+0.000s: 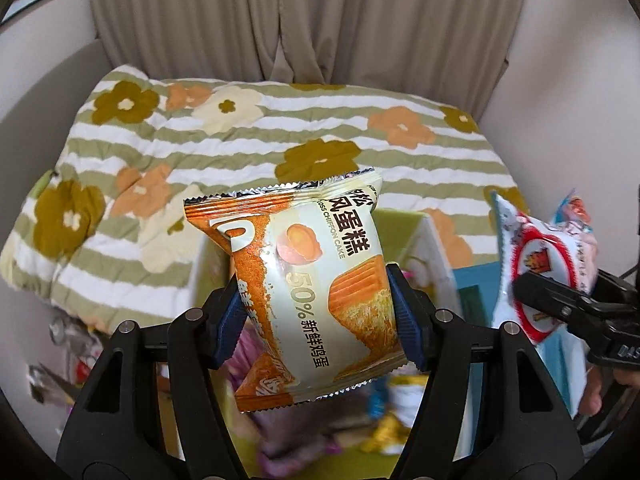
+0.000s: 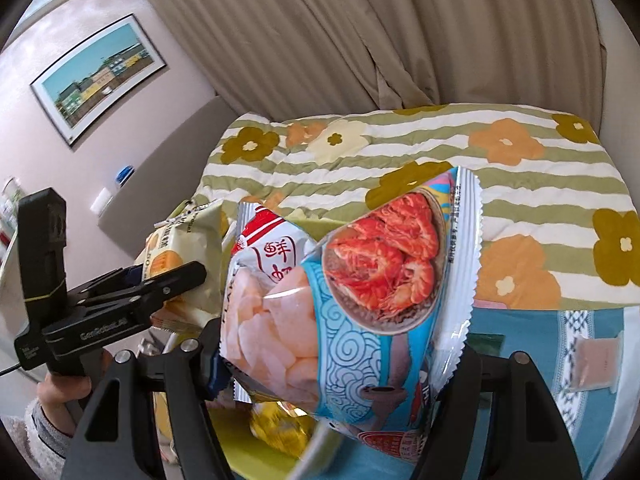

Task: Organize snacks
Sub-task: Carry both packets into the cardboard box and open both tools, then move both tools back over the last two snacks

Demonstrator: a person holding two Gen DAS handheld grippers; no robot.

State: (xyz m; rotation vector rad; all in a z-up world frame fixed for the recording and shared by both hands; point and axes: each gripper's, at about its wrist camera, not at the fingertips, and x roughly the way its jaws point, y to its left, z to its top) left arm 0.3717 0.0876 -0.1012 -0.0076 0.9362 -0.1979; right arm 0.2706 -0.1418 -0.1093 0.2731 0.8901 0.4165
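Left wrist: left tongs (image 1: 316,312) tilt downward clamping cake packet (image 1: 304,280); right tongs (image 2: 332,364) clamp shrimp-chip bag (image 2: 340,300).

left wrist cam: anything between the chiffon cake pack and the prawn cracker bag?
Nothing held. In the left wrist view the gap between the chiffon cake pack and the prawn cracker bag shows only the floral quilt and a box edge behind.

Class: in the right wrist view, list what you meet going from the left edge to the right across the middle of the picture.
Left gripper → chiffon cake packet → shrimp chips bag → flowered quilt
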